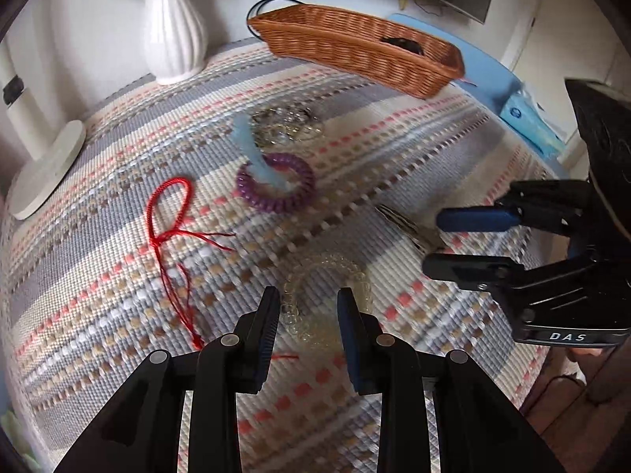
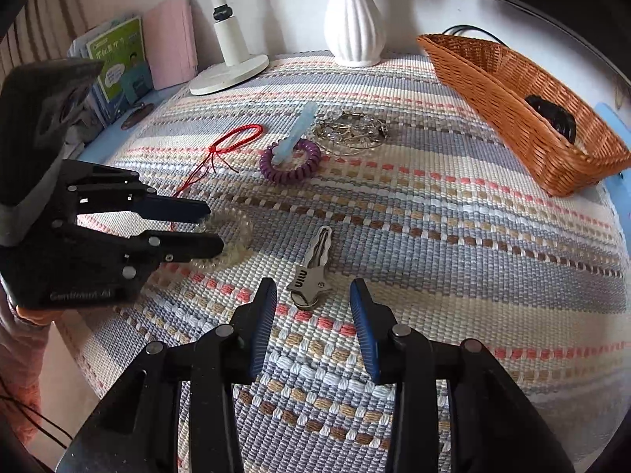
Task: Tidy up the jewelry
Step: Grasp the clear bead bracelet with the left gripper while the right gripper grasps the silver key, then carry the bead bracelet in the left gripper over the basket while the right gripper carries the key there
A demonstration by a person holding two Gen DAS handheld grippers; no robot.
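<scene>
Jewelry lies scattered over the woven cloth on the table (image 2: 453,213). Your left tongs (image 1: 309,305) stand open astride the clear coil bracelet (image 1: 327,272), pads not pressing it. Your right tongs (image 2: 313,295) gape over the silver hair clip (image 2: 313,268), gripping nothing. Farther off sit the purple coil bracelet (image 2: 290,163) with a pale blue piece (image 2: 297,132) across it, the red cord (image 2: 228,146) and a tangle of clear beads (image 2: 353,132). The wicker basket (image 2: 485,79) holds something dark.
</scene>
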